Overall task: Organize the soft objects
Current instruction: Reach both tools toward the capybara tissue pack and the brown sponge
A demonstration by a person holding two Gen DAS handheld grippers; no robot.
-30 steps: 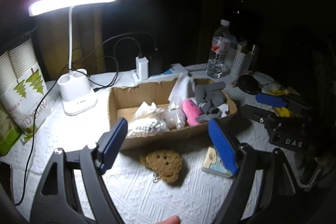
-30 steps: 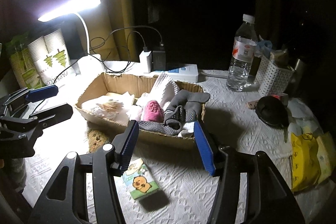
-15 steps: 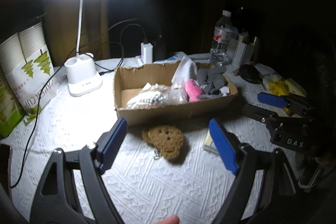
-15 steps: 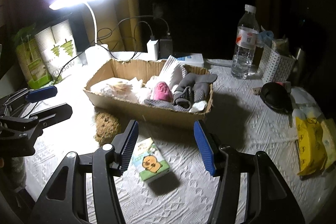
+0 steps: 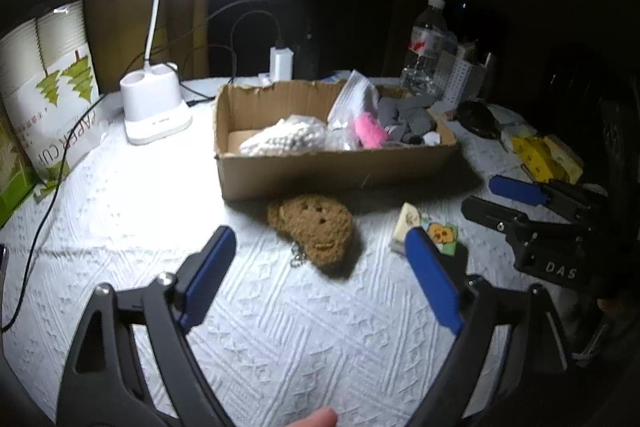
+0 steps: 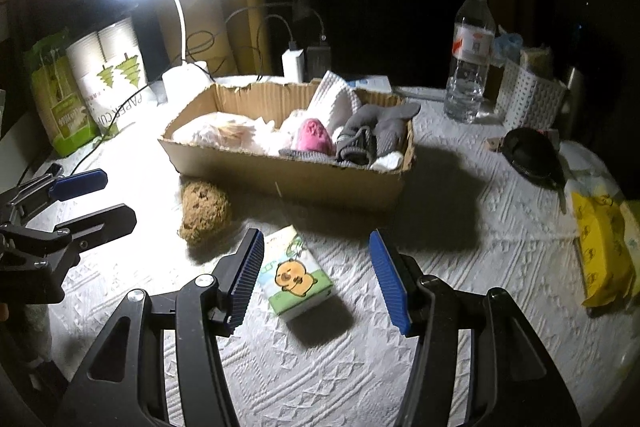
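Two soft things lie loose on the white-clothed counter (image 5: 280, 327) in front of the cardboard box (image 5: 332, 163): a brown plush toy (image 5: 314, 229) and, just to its right, a small tissue pack (image 6: 296, 277); the left gripper (image 5: 320, 267) hovers near the plush, its jaws opening, nothing pressed between them; the right gripper (image 6: 316, 275) hangs over the tissue pack, jaws apart and not touching it; inside the box sit a pink item (image 6: 314, 135), grey socks (image 6: 372, 135) and white bundles; a lit desk lamp (image 5: 156, 99) stands left of the box.
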